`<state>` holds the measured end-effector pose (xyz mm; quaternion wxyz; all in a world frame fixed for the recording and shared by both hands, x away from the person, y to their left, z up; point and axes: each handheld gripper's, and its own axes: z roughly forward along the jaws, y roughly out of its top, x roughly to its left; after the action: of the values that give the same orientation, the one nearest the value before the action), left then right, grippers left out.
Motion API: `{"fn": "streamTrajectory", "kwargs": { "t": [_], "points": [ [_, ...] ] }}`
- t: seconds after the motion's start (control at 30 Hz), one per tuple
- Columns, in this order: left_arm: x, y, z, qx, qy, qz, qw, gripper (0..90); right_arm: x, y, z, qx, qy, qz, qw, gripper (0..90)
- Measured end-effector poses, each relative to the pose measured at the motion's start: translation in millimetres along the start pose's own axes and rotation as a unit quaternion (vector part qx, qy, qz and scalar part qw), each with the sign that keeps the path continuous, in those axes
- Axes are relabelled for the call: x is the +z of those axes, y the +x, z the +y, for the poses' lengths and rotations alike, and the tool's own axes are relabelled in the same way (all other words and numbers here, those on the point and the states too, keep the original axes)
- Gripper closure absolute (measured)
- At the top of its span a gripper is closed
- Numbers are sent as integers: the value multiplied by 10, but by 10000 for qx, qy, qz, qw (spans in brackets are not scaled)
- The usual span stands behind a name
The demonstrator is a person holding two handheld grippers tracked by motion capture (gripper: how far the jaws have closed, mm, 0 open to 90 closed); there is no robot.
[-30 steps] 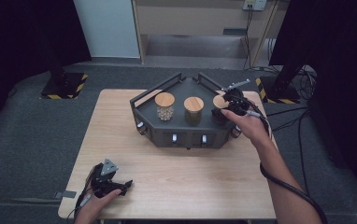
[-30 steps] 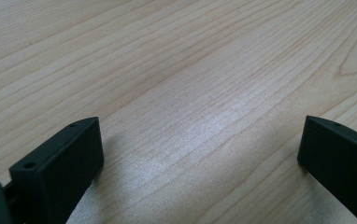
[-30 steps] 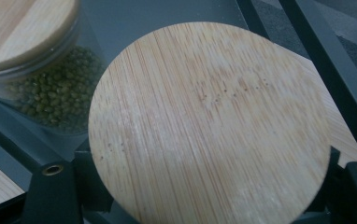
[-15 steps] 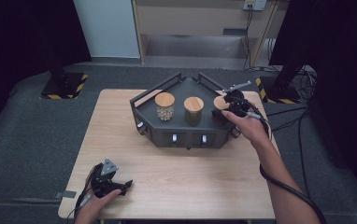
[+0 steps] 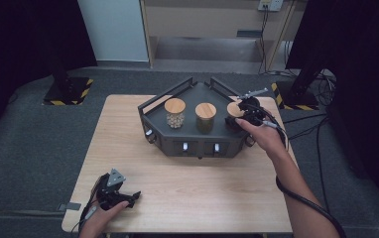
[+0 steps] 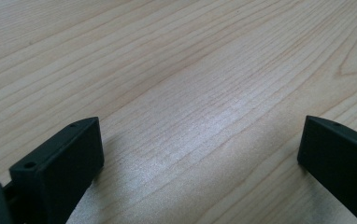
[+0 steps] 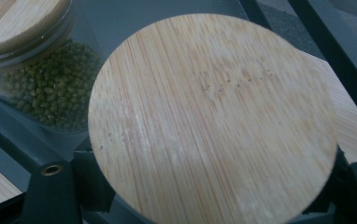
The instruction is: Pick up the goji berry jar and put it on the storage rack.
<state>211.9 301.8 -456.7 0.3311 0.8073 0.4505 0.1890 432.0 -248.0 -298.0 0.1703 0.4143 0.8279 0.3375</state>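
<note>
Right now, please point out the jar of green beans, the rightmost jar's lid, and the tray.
Jar of green beans (image 7: 50, 88): right gripper view, glass wall.
Rightmost jar's lid (image 7: 214, 116): right gripper view, top face.
Tray (image 5: 197, 147): high view, front wall.

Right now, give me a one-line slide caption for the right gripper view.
Right gripper straddling the bamboo-lidded jar on the dark tray, beside a jar of green beans.

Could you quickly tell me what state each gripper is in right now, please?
Left gripper: open, empty, resting on the table.
Right gripper: around the right-hand jar, jaws just opening slightly; grip cannot be told.
</note>
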Motion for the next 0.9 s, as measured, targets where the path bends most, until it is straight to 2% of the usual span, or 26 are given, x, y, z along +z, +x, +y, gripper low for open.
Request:
{"fn": "streamTrajectory", "kwargs": {
  "t": [0.27,0.47,0.9],
  "points": [
    [0,0,0,1,0,-1,10000,0,-69,11,-93,70,-140,-7,9999,96],
    [0,0,0,1,0,-1,10000,0,-223,30,-221,10,-325,-11,9995,72],
    [0,0,0,1,-1,0,10000,0,-441,94,-446,9,-422,-30,9991,55]
  ]
}}
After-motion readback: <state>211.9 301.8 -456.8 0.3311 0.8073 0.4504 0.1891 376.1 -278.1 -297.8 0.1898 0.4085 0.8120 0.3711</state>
